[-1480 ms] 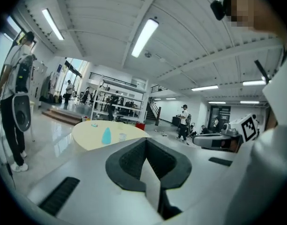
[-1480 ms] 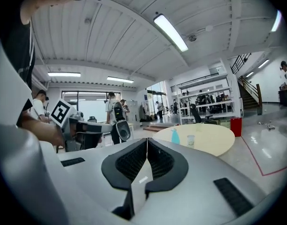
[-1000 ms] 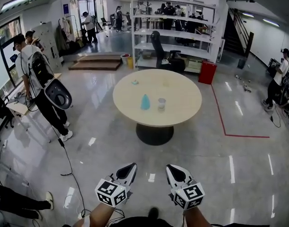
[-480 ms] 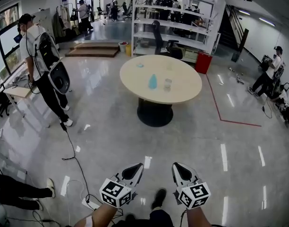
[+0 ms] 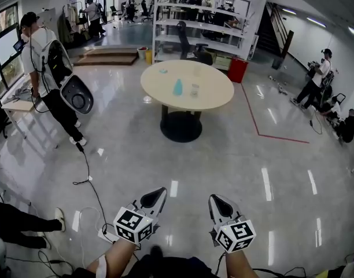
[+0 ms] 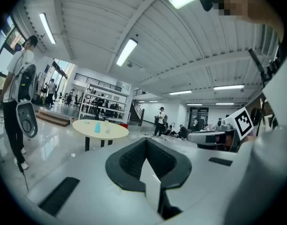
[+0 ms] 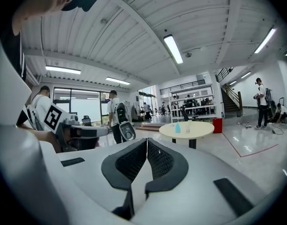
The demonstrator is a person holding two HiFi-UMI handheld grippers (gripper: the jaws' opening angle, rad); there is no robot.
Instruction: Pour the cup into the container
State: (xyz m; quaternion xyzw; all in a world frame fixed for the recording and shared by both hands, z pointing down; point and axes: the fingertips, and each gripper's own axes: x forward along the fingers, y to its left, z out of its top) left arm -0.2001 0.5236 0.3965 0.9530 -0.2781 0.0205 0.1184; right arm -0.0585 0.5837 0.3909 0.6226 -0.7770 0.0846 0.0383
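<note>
Ahead: glossy floor (image 5: 183, 167), then round table (image 5: 214, 100)
Aside: person with backpack (image 5: 47, 62), cable (image 5: 87, 175)
On table: clear cup (image 5: 195, 90) upright beside blue container (image 5: 177, 87)
Jaws: left gripper (image 5: 158, 193), right gripper (image 5: 215, 200) both together, empty

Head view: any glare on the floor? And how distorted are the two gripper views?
Head view: white streaks of glare on the glossy floor; the table is sharp but small. Left gripper view: strong fisheye, black corners, strip light blown out. Right gripper view: same curvature and vignette.
</note>
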